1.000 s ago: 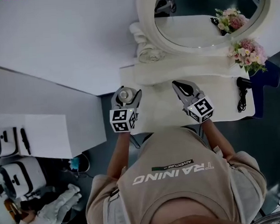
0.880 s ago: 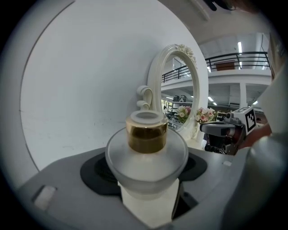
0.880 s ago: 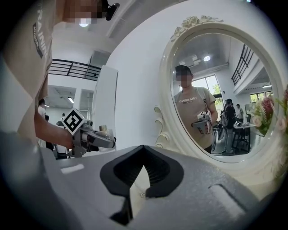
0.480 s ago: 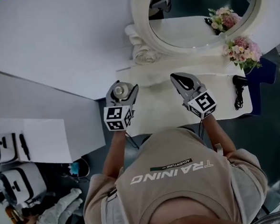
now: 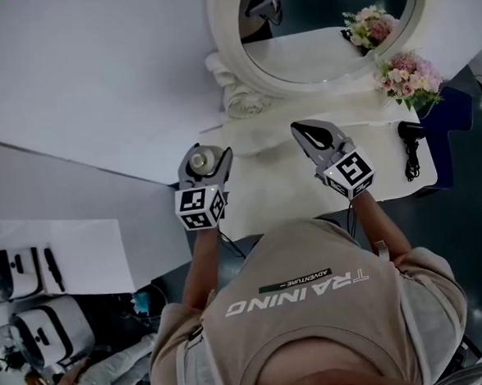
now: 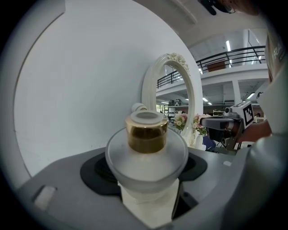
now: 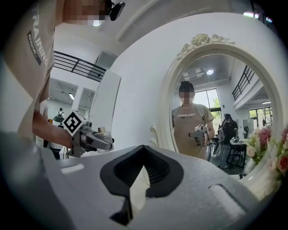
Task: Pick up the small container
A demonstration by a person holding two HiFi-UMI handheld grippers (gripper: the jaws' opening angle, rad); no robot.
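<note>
The small container (image 5: 202,159) is a frosted glass jar with a gold collar and a white cap (image 6: 146,134). My left gripper (image 5: 204,160) is shut on its round body and holds it upright above the left end of the white vanity table (image 5: 282,194). In the left gripper view the jar fills the space between the jaws of the left gripper (image 6: 146,167). From the right gripper view the jar (image 7: 102,130) shows small at the left. My right gripper (image 5: 309,135) hovers over the table's middle, shut with nothing in it; its jaws meet at the tips in its own view (image 7: 143,151).
An oval white-framed mirror (image 5: 328,27) stands at the table's back. Pink flowers (image 5: 406,77) sit at the right, and a black hair dryer (image 5: 412,138) lies beside them. Rolled white towels (image 5: 238,97) rest by the mirror's left. A white wall (image 5: 92,66) borders the left.
The left gripper keeps the jar and has drifted slightly left. The right gripper stays shut and has risen slightly in the frame. The table and mirror have shifted left in the head view.
</note>
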